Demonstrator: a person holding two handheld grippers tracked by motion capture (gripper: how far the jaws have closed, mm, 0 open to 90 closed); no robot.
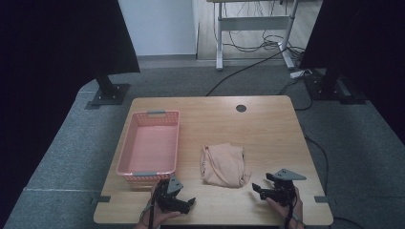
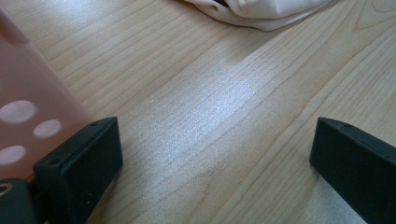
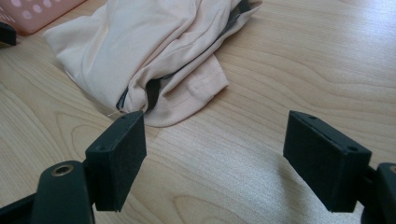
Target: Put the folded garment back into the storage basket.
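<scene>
Both hand-held grippers rest low over the near edge of the wooden table (image 1: 267,119), each with its jaws spread wide and nothing between them. Seen from above, the left gripper (image 1: 187,204) sits just in front of the pink basket's (image 1: 149,143) near corner; in its own view the jaws frame bare wood, with the basket wall just beside one jaw and the cloth's edge well ahead. To the other side, the right gripper (image 1: 258,189) points toward the crumpled peach garment (image 1: 224,164), which lies on the table between the two grippers and just right of the basket. In the right gripper view one jaw stands just short of the garment's hem without clearly touching it, the other over bare wood.
</scene>
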